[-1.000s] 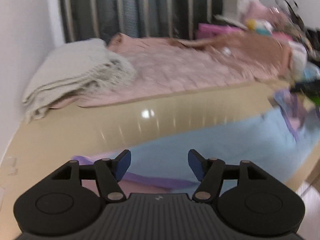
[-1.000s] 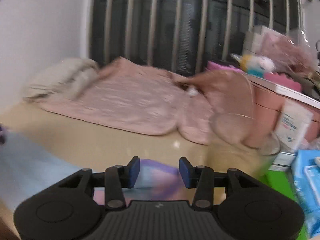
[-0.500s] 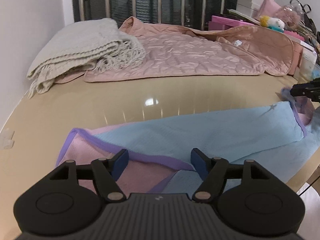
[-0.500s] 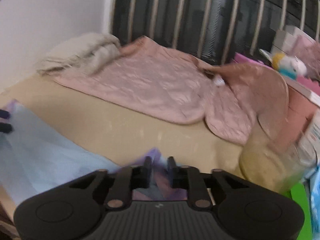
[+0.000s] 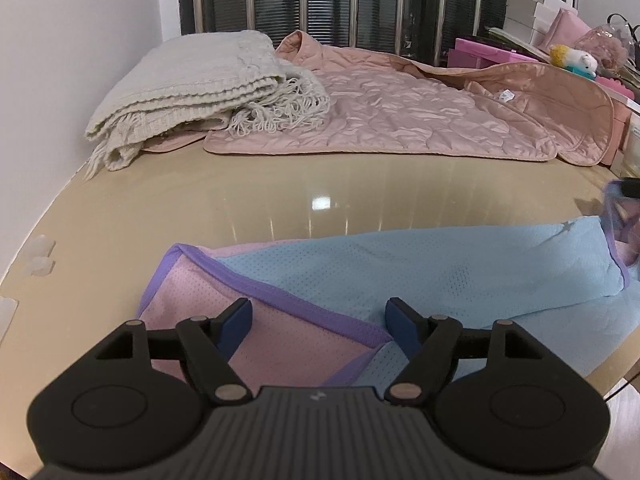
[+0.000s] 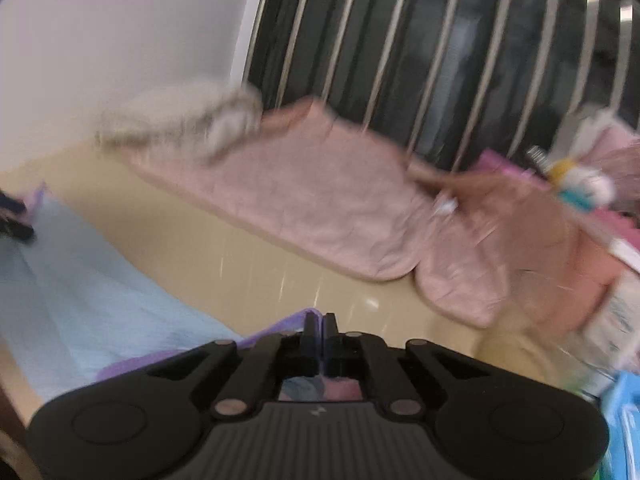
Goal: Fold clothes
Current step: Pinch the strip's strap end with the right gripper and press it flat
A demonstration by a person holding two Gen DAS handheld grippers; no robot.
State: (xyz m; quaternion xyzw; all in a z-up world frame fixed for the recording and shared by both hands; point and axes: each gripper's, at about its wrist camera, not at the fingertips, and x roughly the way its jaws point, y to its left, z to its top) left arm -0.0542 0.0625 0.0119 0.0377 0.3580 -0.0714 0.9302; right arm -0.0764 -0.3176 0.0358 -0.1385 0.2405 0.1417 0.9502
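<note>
A light blue garment (image 5: 440, 272) with a pink inner side and purple trim (image 5: 304, 304) lies across the beige table (image 5: 240, 208). My left gripper (image 5: 320, 322) hovers open just over its near left part, with the purple trim running between the blue pads (image 5: 238, 320) and not pinched. My right gripper (image 6: 319, 322) is shut on the garment's purple-edged corner (image 6: 280, 326), the blue cloth (image 6: 100, 292) trailing off to the left. In the left wrist view that corner (image 5: 616, 216) stands lifted at the far right edge.
A folded cream knitted blanket (image 5: 192, 92) and a spread pink quilted jacket (image 5: 400, 120) fill the back of the table under a barred window. Pink boxes and a plush toy (image 5: 572, 58) crowd the right side. The table's front edge (image 5: 600, 376) runs near right.
The right jaws have closed onto the garment's purple-edged corner and that view has swung. The left gripper has shifted over the pink fold and its jaws stand a little wider.
</note>
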